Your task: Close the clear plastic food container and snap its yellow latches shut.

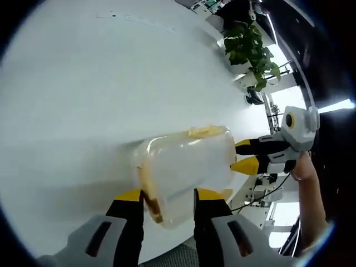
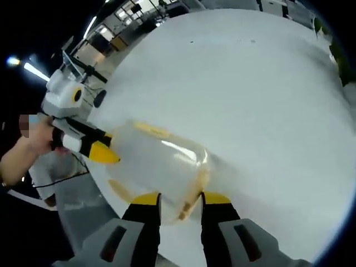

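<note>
**Container near the table edge, a gripper at each end**

The clear plastic food container [image 1: 186,169] lies on the white table [image 1: 83,83], close to its near edge. In the left gripper view, the left gripper [image 1: 167,196] straddles a yellow latch [image 1: 149,194], jaws parted. At the opposite end the right gripper [image 2: 181,199] brackets another latch [image 2: 192,192], jaws likewise apart. A potted plant [image 1: 250,50] stands beyond the table.
</note>
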Demonstrator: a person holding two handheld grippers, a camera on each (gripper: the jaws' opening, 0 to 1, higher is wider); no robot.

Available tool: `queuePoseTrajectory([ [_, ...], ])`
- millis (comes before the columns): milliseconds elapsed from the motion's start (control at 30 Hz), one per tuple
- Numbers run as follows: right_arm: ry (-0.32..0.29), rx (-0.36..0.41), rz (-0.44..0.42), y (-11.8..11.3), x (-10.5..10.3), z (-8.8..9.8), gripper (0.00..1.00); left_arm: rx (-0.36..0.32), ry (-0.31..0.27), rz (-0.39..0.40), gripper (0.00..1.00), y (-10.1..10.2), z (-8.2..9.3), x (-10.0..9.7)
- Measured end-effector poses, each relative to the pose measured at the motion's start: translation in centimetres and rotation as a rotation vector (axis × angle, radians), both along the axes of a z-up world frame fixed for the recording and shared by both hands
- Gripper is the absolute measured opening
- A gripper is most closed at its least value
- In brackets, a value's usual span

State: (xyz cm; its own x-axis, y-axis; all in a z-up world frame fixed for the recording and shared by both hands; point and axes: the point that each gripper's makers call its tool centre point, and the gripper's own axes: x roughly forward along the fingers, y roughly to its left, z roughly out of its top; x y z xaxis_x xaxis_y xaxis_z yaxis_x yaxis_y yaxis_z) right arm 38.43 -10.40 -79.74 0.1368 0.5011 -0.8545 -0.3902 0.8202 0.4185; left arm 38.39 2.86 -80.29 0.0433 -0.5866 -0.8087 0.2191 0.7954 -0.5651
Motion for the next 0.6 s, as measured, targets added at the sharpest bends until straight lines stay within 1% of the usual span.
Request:
queuePoseTrajectory([
  [100,-0.009,0.009,-0.012,0.0,0.0,0.0,0.26,-0.005,-0.006,-0.005,0.34,0.0,0.0,-0.2],
  [133,-0.014,0.013,-0.011,-0.1,-0.1,0.0,0.27,-0.004,-0.016,-0.02,0.35,0.1,0.0,-0.2],
  [200,-0.042,0.031,0.001,0.1,0.1,0.0,0.27,0.005,-0.018,-0.036,0.36,0.1,0.0,-0.4],
  [267,-0.082,0.029,0.038,0.2,0.3,0.1,0.28,0.007,-0.039,-0.065,0.38,0.2,0.0,-0.5],
  [300,-0.089,0.023,0.046,0.2,0.2,0.1,0.28,0.009,-0.05,-0.081,0.38,0.3,0.0,-0.7],
  [333,-0.086,0.015,0.047,0.3,0.1,0.2,0.28,0.011,-0.05,-0.08,0.38,0.3,0.1,-0.7],
  [400,-0.092,-0.005,0.083,0.3,0.0,0.3,0.29,0.016,-0.061,-0.093,0.41,0.3,0.2,-0.8],
  [500,-0.132,-0.055,0.15,-0.1,0.2,0.3,0.32,0.037,-0.096,-0.112,0.47,0.7,0.3,-0.4],
  [533,-0.141,-0.057,0.157,-0.1,0.2,0.5,0.34,0.053,-0.114,-0.132,0.5,1.0,0.3,-0.2],
  [600,-0.159,-0.039,0.17,0.2,0.5,1.2,0.35,0.07,-0.129,-0.152,0.53,1.3,0.4,0.0],
])
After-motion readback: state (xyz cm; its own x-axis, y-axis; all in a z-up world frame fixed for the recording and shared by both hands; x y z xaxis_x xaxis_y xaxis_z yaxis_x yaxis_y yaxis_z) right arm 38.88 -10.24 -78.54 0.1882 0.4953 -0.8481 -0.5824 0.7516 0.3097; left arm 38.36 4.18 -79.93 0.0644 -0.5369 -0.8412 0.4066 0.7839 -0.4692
